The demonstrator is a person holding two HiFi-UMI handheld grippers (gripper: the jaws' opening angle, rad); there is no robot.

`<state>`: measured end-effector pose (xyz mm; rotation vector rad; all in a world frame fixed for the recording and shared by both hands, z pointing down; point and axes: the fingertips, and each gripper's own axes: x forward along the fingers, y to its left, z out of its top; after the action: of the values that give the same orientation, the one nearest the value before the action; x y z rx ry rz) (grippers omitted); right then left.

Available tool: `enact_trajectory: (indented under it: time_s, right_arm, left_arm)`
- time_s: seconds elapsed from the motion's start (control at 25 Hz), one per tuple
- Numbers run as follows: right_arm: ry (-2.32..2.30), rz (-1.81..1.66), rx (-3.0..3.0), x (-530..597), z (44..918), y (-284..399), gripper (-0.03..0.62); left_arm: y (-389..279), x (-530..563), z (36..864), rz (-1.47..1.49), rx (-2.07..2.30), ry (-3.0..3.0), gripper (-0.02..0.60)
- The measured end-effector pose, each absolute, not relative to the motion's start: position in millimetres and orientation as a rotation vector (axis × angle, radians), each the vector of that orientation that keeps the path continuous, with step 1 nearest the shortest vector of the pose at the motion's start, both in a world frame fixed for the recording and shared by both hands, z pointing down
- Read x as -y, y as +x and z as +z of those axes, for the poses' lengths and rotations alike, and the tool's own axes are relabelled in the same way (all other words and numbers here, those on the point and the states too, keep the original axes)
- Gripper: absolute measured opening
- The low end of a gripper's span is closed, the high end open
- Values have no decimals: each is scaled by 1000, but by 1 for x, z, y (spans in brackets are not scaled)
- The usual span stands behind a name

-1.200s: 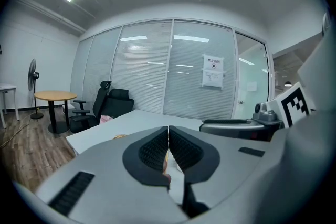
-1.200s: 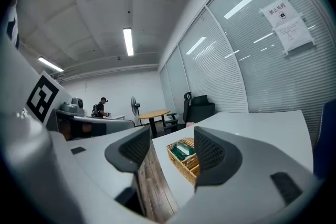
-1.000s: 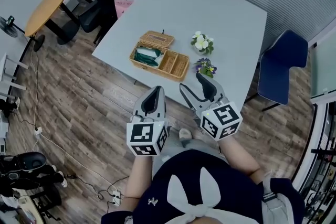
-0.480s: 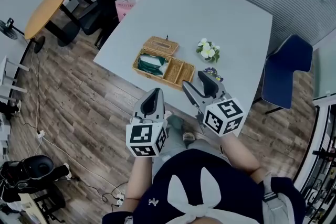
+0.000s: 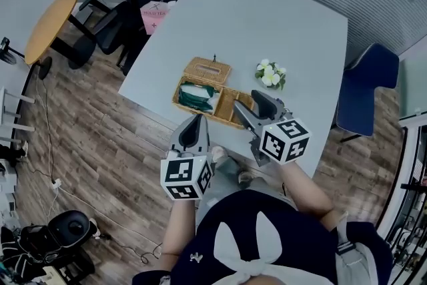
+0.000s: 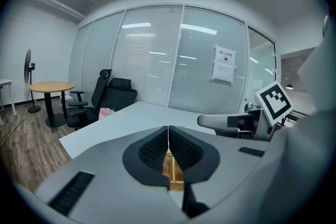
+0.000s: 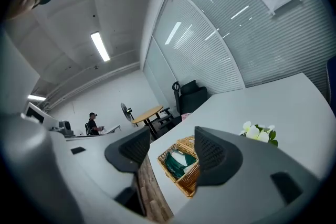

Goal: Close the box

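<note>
We held our left gripper [image 5: 194, 123] pinched together on nothing. Our right gripper [image 5: 247, 105] was spread wide and empty, in line with the right end of the wicker box [image 5: 203, 95]. The box lay by the table's [image 5: 280, 17] near edge, long axis left to right, lid [image 5: 207, 69] open toward the far side. We stood closer to it than a second before.
</note>
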<state>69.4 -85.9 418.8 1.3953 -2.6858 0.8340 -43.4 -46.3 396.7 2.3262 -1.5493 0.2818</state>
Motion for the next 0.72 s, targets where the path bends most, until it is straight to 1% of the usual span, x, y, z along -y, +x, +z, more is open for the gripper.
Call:
enact_trajectory:
  time_s: [0.24, 0.72]
  right_arm:
    - [1429, 971, 2653, 116, 425, 69, 247]
    - [1484, 1115, 2527, 167, 457, 60, 238]
  left_arm:
    - [-46, 70, 403, 305, 1507, 2329, 23]
    - [-49, 115, 411, 313, 1418, 2353, 23]
